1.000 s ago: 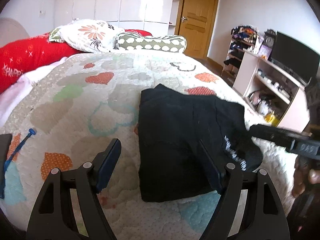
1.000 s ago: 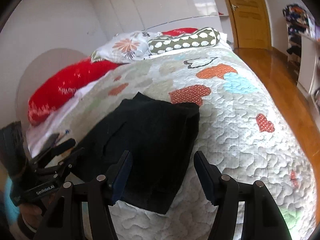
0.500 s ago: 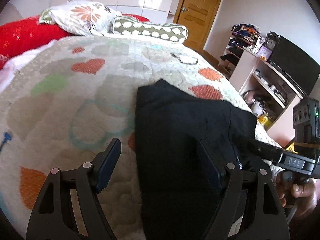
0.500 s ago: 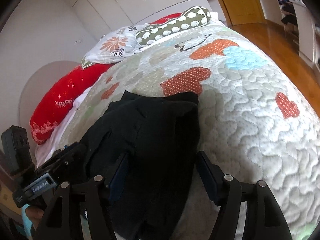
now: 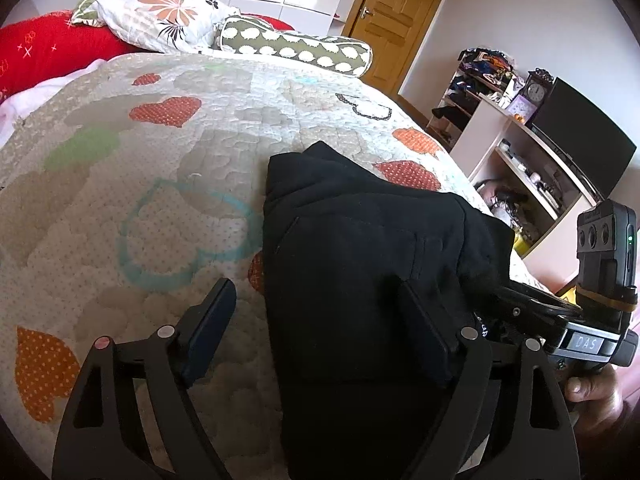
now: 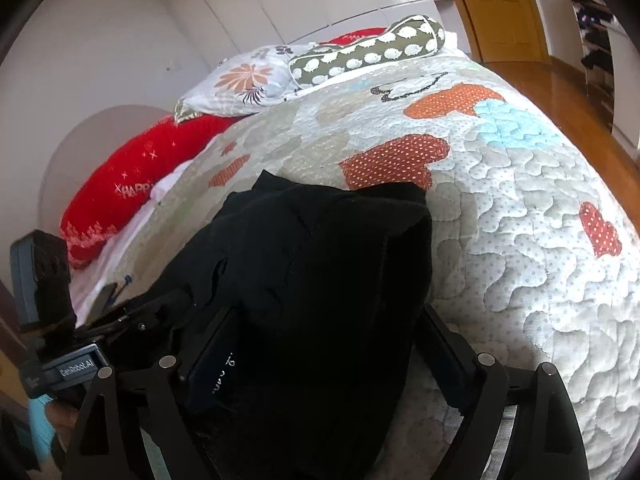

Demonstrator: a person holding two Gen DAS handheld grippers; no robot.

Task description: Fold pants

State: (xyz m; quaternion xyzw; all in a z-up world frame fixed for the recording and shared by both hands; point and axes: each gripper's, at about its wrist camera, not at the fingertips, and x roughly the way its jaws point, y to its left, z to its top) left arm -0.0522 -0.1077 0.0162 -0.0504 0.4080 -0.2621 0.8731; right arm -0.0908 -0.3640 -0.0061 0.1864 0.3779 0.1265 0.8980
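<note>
Black pants [image 5: 360, 280], already folded into a compact stack, lie on the quilted bed [image 5: 120, 200] near its edge. Your left tool [image 5: 316, 328] is spread wide, straddling the stack's left edge, gripping nothing. Your right tool [image 6: 320, 352] is also spread, with cloth bunched between its fingers, not clamped. Judging by that, get both low under the near edge, close evenly, then lift together so layers don't slip. Readable: "DAS" on the right tool's body, "GenRobot.AI" on the left's; white print on the pants is illegible.
</note>
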